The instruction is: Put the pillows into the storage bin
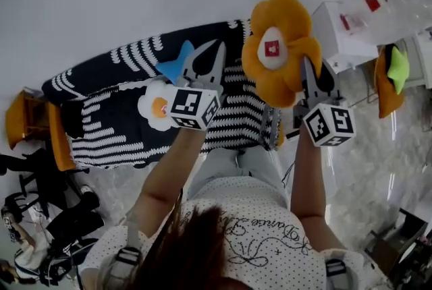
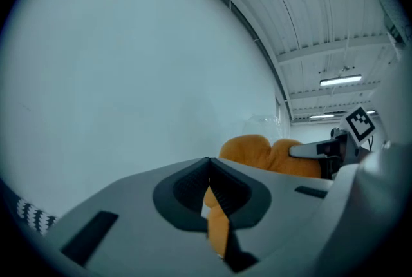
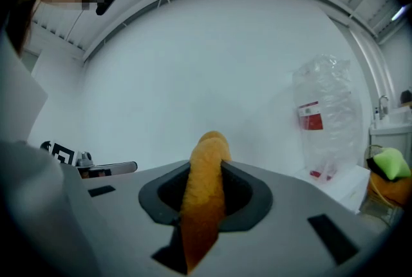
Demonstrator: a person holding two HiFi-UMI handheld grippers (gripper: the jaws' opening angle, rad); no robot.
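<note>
Your right gripper (image 1: 309, 73) squeezes one petal of the orange flower pillow (image 1: 280, 46). The petal fills the small gap between the jaws, and the pillow is up in the air. Your left gripper (image 1: 217, 52) is closed tight on a thin bit of the white flower pillow (image 1: 155, 106), which has an orange middle. That pillow hangs beside the gripper, over the black and white blanket (image 1: 115, 73).

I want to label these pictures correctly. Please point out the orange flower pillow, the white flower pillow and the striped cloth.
orange flower pillow (image 1: 273, 52), head view, on its white middle patch
white flower pillow (image 1: 159, 107), head view, on its orange centre
striped cloth (image 1: 111, 137), head view, on its left half
</note>
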